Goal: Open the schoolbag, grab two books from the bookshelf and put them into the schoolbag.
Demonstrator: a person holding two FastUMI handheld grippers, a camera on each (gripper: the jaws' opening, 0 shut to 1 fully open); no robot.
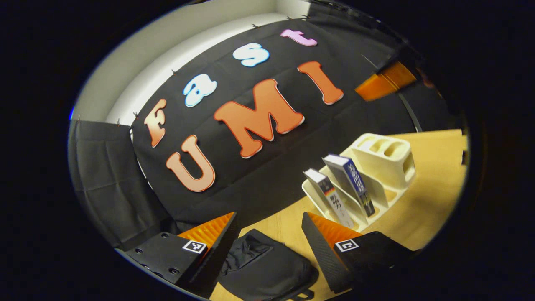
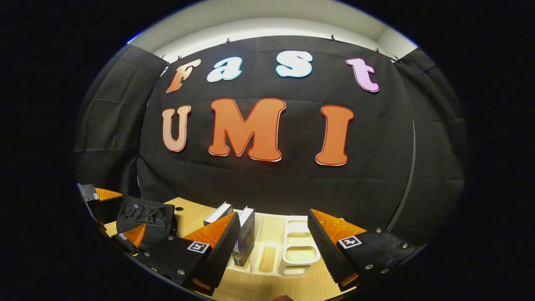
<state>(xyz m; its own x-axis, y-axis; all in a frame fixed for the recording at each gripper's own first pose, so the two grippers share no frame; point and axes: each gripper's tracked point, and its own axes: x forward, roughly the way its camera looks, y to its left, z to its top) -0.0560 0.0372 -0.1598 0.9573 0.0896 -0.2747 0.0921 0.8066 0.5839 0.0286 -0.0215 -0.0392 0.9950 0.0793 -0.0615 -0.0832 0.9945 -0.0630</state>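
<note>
Two books [image 1: 334,196] [image 1: 351,182] in bookshelf [image 1: 382,159]; one schoolbag [image 1: 263,267]; left claw [image 1: 267,242], right claw [image 2: 271,242] wide open, empty.

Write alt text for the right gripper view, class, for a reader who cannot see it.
The right hand-held gripper hangs open over a wooden table, facing a cream bookshelf holding two upright books. Farther left, a black schoolbag lies on the table with the left hand-held gripper at it.

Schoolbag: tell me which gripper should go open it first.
Probably left. The schoolbag lies on the table right below the open left gripper. The open right gripper faces the bookshelf and its books, with the bag off to its side.
</note>
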